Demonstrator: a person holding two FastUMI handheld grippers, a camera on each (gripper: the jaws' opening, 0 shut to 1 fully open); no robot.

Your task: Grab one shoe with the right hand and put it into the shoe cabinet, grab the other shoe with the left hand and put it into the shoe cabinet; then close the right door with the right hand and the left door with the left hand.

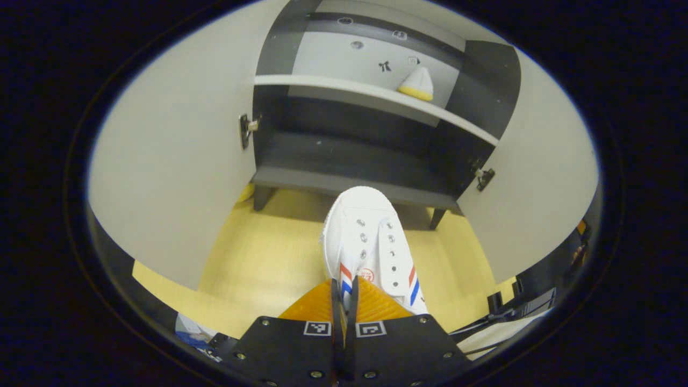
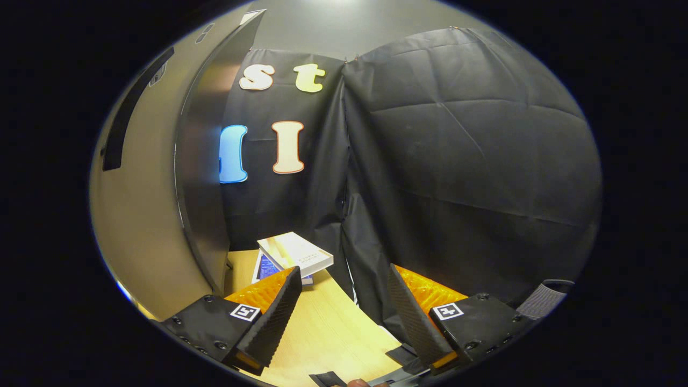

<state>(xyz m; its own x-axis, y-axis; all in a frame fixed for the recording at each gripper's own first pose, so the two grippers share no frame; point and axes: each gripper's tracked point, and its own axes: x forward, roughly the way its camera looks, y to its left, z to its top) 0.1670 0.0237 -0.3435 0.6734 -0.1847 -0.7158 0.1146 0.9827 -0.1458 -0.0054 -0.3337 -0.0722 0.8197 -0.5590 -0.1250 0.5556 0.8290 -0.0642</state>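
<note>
The left gripper (image 1: 344, 301) was pointed forward and slightly down at the open cabinet (image 1: 355, 161). Its two orange fingers (image 1: 376, 303) were drawn almost together, clamped on the heel edge of a white shoe (image 1: 368, 236) with red and blue stripes. The shoe stuck out straight ahead of the fingers, toe leading, held above the yellow floor (image 1: 258, 263) and just short of the cabinet's lower shelf (image 1: 344, 185). The toe overlapped that shelf's front edge in the left gripper view; whether it touched could not be told.

Ahead and above the gripper, the upper shelf (image 1: 376, 97) carried the second shoe (image 1: 416, 85), white with a yellow sole, toward its right end. The left door (image 1: 172, 177) stood open on the gripper's left and the right door (image 1: 532, 177) on its right, each swung wide, hinges showing at the cabinet's sides.

The right gripper (image 2: 344, 306) was turned away toward the booth's black cloth wall (image 2: 457, 161). Its fingers (image 2: 274, 312) were spread wide apart, with nothing between them. Below the gap lay the yellow floor (image 2: 328, 328). Ahead and a little left of the fingers, a stack of books (image 2: 294, 252) rested against the cloth. Farther left a pale panel (image 2: 145, 204) with a dark edge rose beside the gripper; which part of the cabinet it was could not be told.
</note>
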